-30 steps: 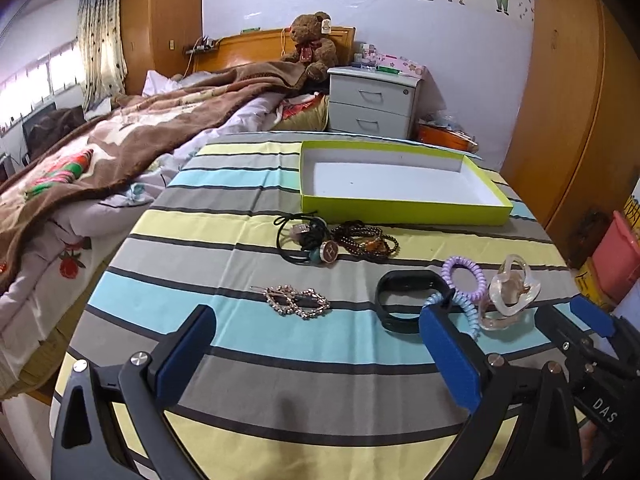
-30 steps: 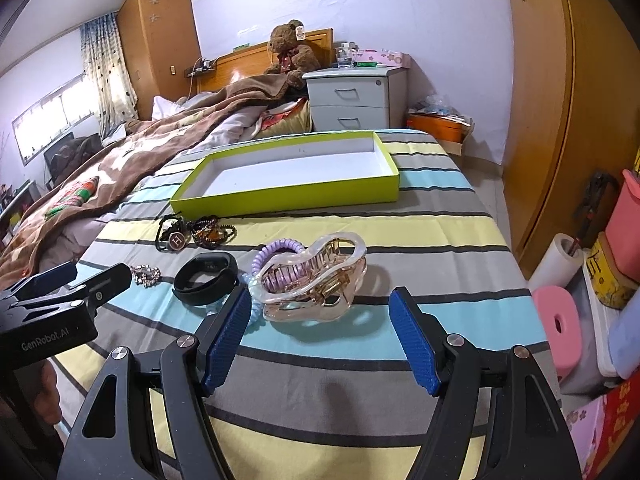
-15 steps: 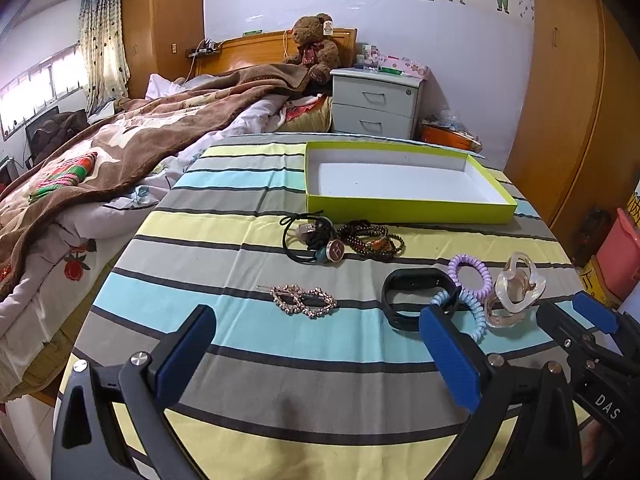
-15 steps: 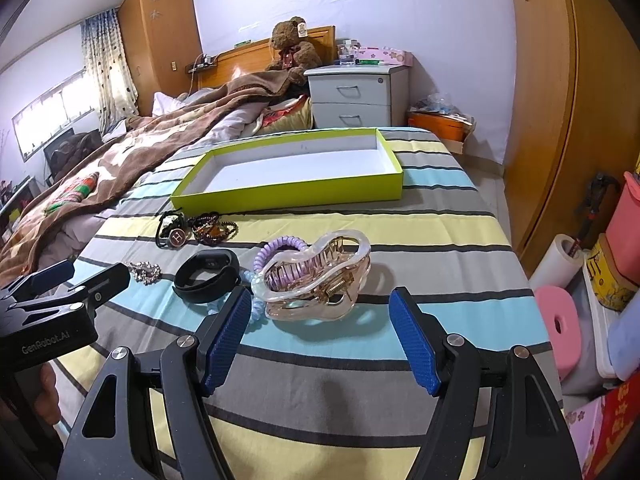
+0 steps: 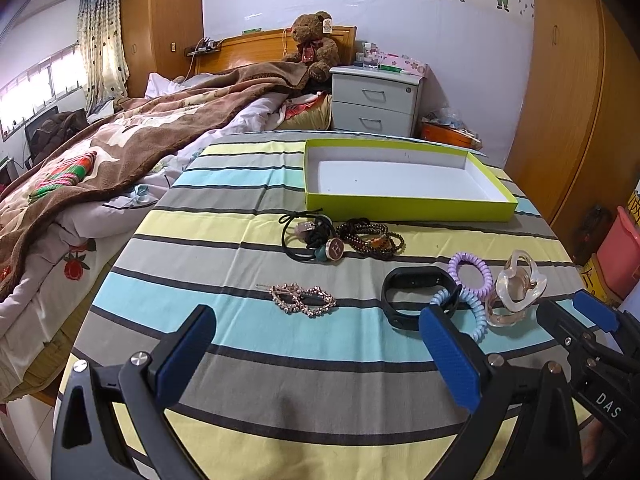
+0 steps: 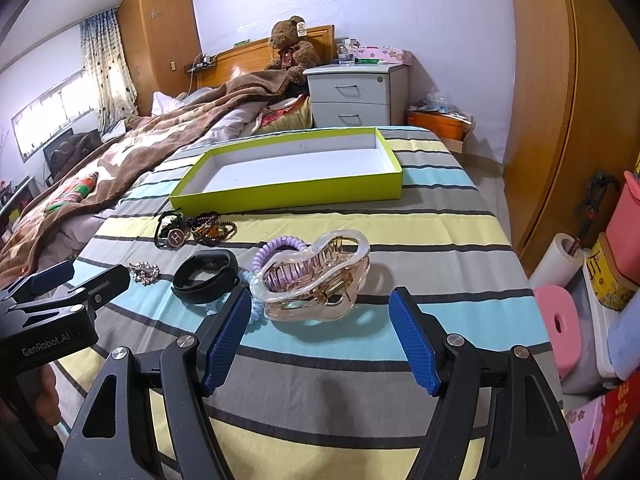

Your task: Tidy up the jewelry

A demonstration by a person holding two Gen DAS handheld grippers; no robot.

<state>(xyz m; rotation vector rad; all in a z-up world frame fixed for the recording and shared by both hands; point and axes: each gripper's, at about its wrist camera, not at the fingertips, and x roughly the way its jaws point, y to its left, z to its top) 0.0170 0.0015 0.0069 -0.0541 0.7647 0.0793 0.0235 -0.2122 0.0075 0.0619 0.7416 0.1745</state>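
A striped cloth covers the table beside an unmade bed, and at its far side a lime-green tray sits with nothing in it. Nearer lie the pieces to be sorted: a tangle of black hair ties touching a heap of beaded bracelets, a black wristband, a clear claw clip, purple and blue coil ties, and at the left a rhinestone barrette.

The right gripper hovers low with its jaws spread wide, the claw clip just beyond the blue pads. The left gripper, equally spread and holding nothing, waits near the barrette. The sorting looks barely begun, with the first pickup in hand. The next move calls for the right pads to straddle the clip and close across its smooth, curved shell without nudging the coil ties touching it.

Over the last second the right gripper has edged closer to the clip, while the jewellery has not moved.
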